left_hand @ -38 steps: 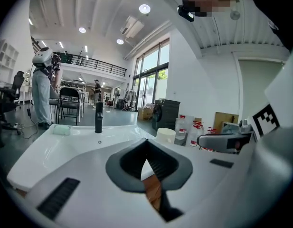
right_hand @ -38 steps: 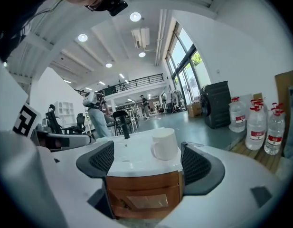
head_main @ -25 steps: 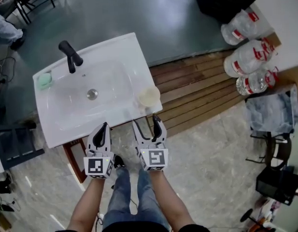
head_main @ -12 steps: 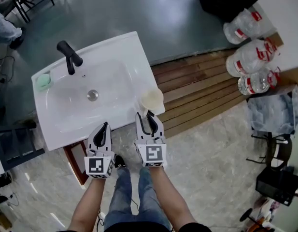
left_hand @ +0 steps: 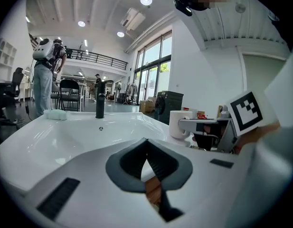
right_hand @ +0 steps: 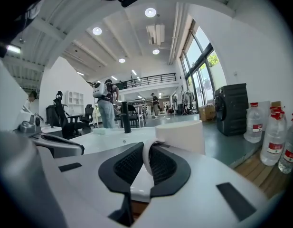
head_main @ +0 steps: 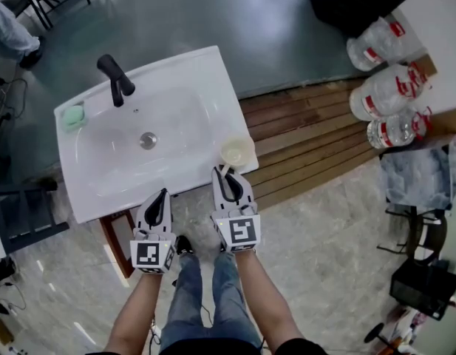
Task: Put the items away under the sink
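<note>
So, the right claw point(right_hand: 146, 158) is pressed together on the handle point(right_hand: 145, 152) of the mug point(right_hand: 180, 136), pinching the white loop between its dark pads. The mug sits at the sink's point(head_main: 150, 143) front right corner, on the white tabletop point(head_main: 213, 87) beside the basin. I can't tell whether its base touches the surface.

The left claw point(left_hand: 146, 156) is pressed together with nothing in it. It hangs just off the sink's front edge, left of the right claw.

By my reading the task is barely begun. The mug is gripped but not yet stowed. A green pad point(head_main: 72, 115) lies at the sink's back left corner, beside the faucet point(head_main: 115, 80), untouched. The space under the sink is hidden here; only a brown frame point(head_main: 113, 239) shows below the front edge.

The mug is close to the tabletop's right and front edges, so drawing it off should be easy. Right of the sink lie wooden slats point(head_main: 309, 132), with bottles point(head_main: 383, 87) well beyond. The floor in front is open, apart from the person's legs point(head_main: 205, 287).
</note>
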Demonstrator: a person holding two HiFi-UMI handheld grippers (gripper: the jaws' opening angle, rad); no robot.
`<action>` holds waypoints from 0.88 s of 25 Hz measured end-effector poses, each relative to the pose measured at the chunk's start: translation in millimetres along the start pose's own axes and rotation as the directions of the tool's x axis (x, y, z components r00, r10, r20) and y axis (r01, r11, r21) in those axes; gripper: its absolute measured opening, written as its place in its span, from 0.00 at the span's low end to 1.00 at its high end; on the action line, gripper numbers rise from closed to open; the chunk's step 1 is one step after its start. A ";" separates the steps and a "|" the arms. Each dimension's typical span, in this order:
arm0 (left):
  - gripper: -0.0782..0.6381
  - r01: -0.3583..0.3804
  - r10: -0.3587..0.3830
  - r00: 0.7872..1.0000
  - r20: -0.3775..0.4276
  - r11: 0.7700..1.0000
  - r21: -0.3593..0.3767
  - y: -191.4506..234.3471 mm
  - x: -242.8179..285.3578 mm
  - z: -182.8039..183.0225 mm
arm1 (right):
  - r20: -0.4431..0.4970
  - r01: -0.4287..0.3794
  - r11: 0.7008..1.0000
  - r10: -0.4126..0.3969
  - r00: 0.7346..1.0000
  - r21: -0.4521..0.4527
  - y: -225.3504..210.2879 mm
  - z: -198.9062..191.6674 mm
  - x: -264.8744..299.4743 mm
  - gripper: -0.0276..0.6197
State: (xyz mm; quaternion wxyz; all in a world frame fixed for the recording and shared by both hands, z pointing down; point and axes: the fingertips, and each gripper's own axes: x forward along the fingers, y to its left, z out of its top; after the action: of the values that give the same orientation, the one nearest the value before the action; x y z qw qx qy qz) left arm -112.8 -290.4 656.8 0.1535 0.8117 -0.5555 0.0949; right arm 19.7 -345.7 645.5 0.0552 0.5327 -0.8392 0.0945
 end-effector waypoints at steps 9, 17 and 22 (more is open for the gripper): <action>0.12 -0.030 0.030 0.999 0.014 1.000 0.005 3.8 -38.9 2.5 | 0.087 -0.088 0.996 0.088 0.992 -0.003 25.6 31.6 -32.0 0.10; 0.12 -0.120 0.121 0.991 0.053 0.992 -0.026 16.0 -95.9 -8.2 | 0.138 -0.244 0.970 0.244 0.960 -0.015 90.8 40.5 -85.4 0.10; 0.12 -0.187 0.191 0.979 0.067 0.981 -0.055 26.8 -122.1 -37.2 | 0.142 -0.358 0.934 0.356 0.924 -0.012 138.7 15.7 -111.1 0.10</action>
State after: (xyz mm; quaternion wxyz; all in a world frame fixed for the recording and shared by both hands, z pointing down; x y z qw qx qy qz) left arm -181.7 -179.7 655.7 0.1430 0.7542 -0.6374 0.0663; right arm -58.3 -193.4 594.9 -0.0265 0.3769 -0.9232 0.0707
